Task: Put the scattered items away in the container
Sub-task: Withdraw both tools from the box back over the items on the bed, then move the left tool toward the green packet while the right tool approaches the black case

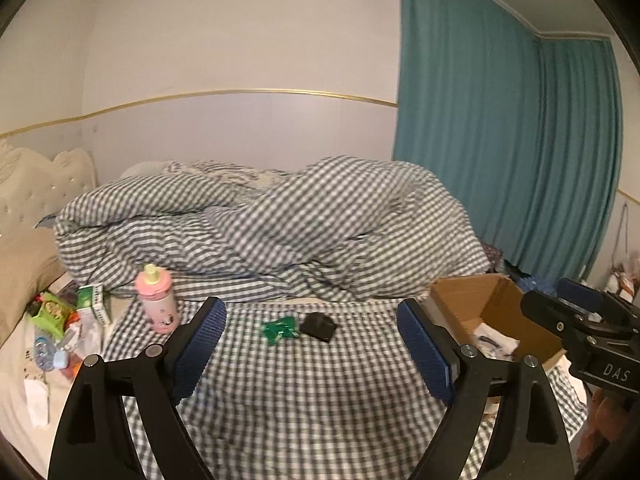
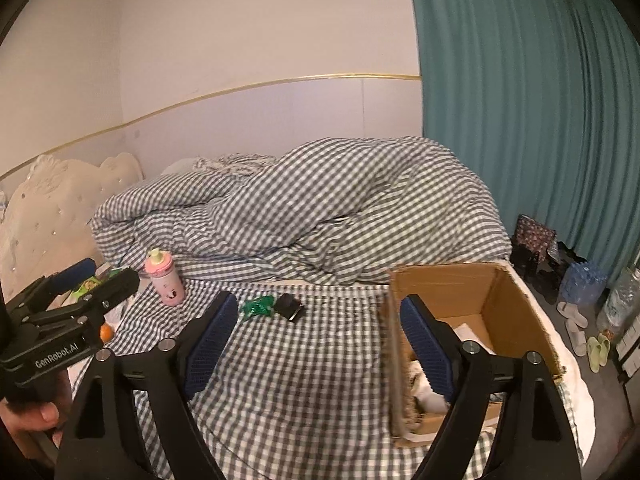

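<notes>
On the checked sheet lie a green packet (image 1: 280, 330) (image 2: 258, 306) and, touching it, a small black object (image 1: 318, 326) (image 2: 290, 306). To their left a pink bottle (image 1: 157, 304) (image 2: 166, 280) stands upright. An open cardboard box (image 1: 496, 300) (image 2: 440, 288) sits on the right of the bed with white items inside. My left gripper (image 1: 312, 344) (image 2: 108, 272) is open and empty, short of the packet. The right gripper (image 2: 318, 344) (image 1: 556, 298) is open and empty too, its right finger in front of the box's near corner.
Several packets and small things (image 1: 60, 320) are heaped at the left by the headboard. A rumpled checked duvet (image 1: 280, 220) fills the back of the bed. Slippers (image 2: 576, 324), bags and a water jug stand on the floor under the teal curtain (image 2: 520, 120). A hand (image 2: 36, 416) grips the left tool.
</notes>
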{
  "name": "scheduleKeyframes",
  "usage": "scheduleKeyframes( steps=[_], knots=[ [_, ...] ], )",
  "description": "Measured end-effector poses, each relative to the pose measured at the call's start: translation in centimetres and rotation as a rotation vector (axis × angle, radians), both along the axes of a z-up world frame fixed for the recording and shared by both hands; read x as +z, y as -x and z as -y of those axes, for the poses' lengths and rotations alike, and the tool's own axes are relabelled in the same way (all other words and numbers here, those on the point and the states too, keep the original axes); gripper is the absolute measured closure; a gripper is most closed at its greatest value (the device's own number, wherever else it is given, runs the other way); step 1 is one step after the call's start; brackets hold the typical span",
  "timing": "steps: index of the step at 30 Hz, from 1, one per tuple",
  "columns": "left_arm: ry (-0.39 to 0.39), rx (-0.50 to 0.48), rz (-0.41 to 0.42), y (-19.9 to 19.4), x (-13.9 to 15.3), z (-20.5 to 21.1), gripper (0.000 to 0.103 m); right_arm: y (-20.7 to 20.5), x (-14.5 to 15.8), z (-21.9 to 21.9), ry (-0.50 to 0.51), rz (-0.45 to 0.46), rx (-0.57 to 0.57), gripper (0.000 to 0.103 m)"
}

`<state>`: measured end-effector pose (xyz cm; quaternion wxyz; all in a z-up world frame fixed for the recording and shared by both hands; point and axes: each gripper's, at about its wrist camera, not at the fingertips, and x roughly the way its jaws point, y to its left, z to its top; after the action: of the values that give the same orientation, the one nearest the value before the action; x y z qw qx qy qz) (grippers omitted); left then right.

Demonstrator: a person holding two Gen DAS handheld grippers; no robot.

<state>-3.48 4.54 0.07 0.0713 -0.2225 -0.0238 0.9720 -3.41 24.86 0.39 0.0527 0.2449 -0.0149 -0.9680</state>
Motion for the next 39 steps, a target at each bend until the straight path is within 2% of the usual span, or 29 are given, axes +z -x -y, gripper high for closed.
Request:
scheduleKeyframes(
  steps=[2, 15, 22, 39],
  knots=[
    [0.001, 0.022, 0.002, 0.1, -0.2, 1.0, 0.006, 0.4, -0.2, 1.0, -0.005, 0.007, 0.009, 0.013],
    [-0.01, 0.106, 0.04, 1.9, -2.6, 5.6, 0.0, 2.9, -2.4, 4.9, -0.043, 0.054, 0.07, 0.007],
    [0.002, 0.116, 0.078, 3.7, -4.3, 6.1, 0.0, 4.7, -4.1, 5.8, -0.064, 0.088, 0.077, 0.003],
    [0.055, 0.096, 0.175, 9.8, -9.3, 5.2, 0.0, 10.7, -9.0, 6.9, -0.105, 0.157, 0.149, 0.002]
  ],
)
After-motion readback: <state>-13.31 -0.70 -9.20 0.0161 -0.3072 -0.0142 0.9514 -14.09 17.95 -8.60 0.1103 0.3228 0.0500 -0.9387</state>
